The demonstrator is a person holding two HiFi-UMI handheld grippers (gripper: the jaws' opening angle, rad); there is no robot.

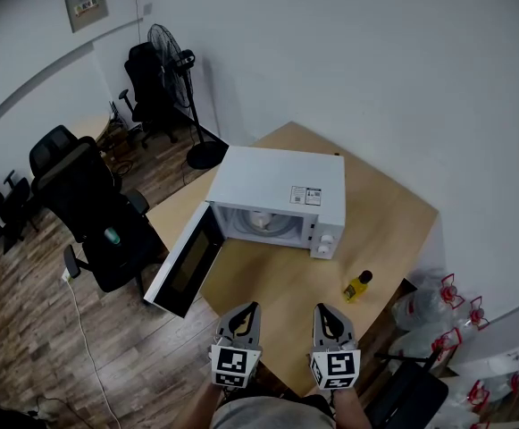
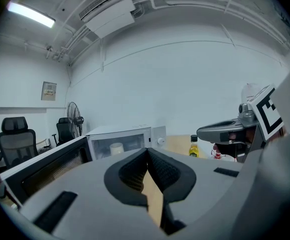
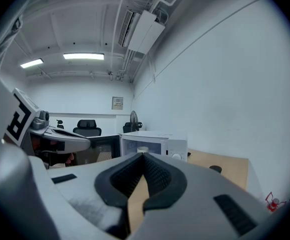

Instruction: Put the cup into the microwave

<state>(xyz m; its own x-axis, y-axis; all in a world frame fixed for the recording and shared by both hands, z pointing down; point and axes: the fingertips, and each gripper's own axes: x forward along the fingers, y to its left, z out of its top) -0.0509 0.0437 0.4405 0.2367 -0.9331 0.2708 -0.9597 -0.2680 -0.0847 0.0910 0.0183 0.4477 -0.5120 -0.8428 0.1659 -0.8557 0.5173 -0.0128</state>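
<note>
A white microwave [image 1: 281, 190] stands on the wooden table [image 1: 384, 231] with its door [image 1: 186, 271] swung wide open to the left. A pale cup [image 1: 261, 222] sits inside the cavity; it also shows in the left gripper view as the cup [image 2: 117, 148] and just over the jaw tips as the cup [image 3: 143, 149]. Both grippers hover side by side at the table's near edge, well short of the microwave. My left gripper [image 1: 246, 311] [image 2: 147, 150] is shut with nothing between its pads. My right gripper [image 1: 324, 311] [image 3: 143, 155] is likewise shut and holds nothing.
A small yellow bottle [image 1: 358, 286] [image 2: 193, 147] stands on the table right of the microwave. Black office chairs [image 1: 94, 208] and a standing fan [image 1: 177, 70] are on the wooden floor at left. Large water jugs [image 1: 433, 307] sit at the right.
</note>
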